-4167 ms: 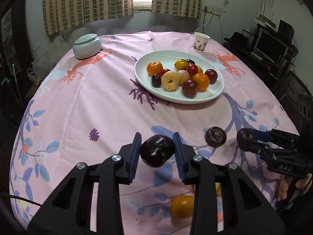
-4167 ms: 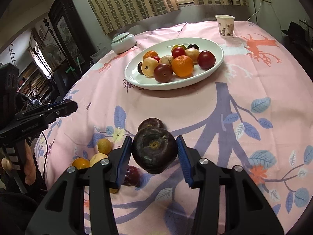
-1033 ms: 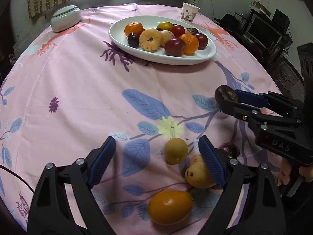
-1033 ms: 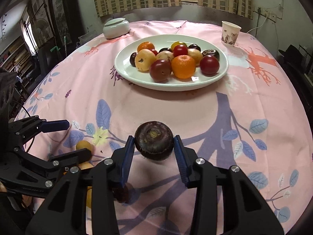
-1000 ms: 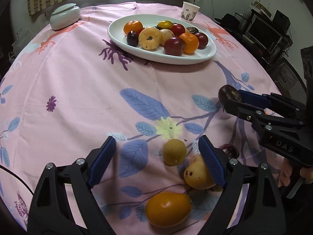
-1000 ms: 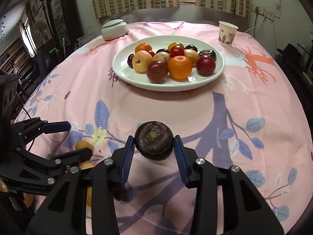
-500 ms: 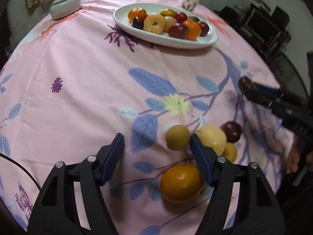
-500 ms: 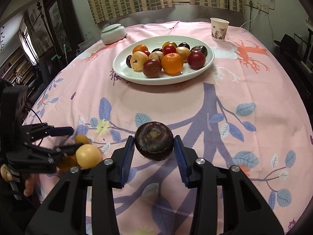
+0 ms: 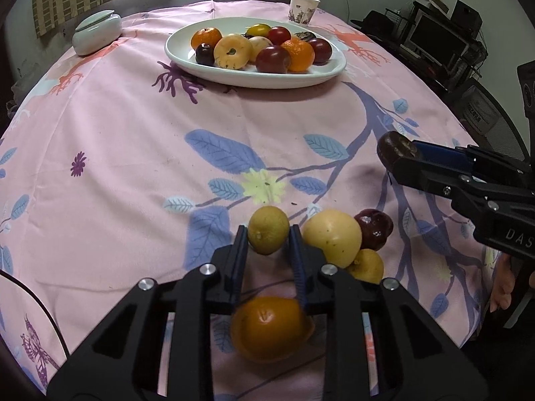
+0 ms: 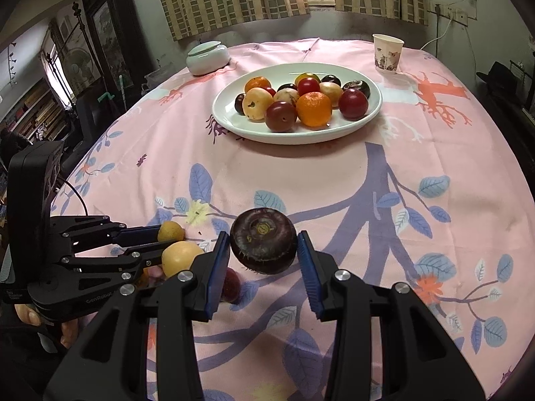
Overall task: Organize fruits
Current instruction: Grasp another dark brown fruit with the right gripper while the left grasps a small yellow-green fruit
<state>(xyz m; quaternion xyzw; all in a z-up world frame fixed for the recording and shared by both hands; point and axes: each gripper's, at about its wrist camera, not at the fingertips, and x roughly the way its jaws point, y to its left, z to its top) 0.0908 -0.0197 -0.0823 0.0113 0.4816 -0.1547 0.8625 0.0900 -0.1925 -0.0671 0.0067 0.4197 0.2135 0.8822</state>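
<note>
**A:** Since a second ago the left gripper (image 9: 268, 239) has drawn its wide-spread pads in on the small olive-yellow fruit (image 9: 268, 229), and the pads now press that fruit on both sides. Nothing else in the loose cluster looks shifted.

**B:** And the right gripper (image 10: 264, 250)?

**A:** Same as before: clamped on the dark purple mangosteen (image 10: 264, 244), held clear of the surface (image 10: 334, 173), stem end facing the camera.

**B:** So what does the next move turn on?

**A:** Where the plate (image 10: 230, 123) lies from each load. In both wrist views it sits straight ahead and well apart, across a bare stretch of pink cloth. Its long axis runs across the view, so the broad near rim faces both grippers. I'd judge the right one somewhat nearer, since it sits forward of the cluster.

**B:** Room on the plate?

**A:** The fruit is heaped through the middle. The near rim and the left end (image 9: 177, 50) show bare white, so those look like the likely landing spots.

**B:** Anything crowding the left grasp?

**A:** The pale yellow fruit (image 9: 332, 240) lies just beside its right finger, with a dark red plum (image 9: 372, 229) and a small yellow one (image 9: 366, 265) behind it. An orange fruit (image 9: 269, 327) sits below the jaws, nearer the camera.

**B:** Poses?

**A:** Both tilt steeply down toward the surface. The left hand needs to lift before it carries forward.
</note>
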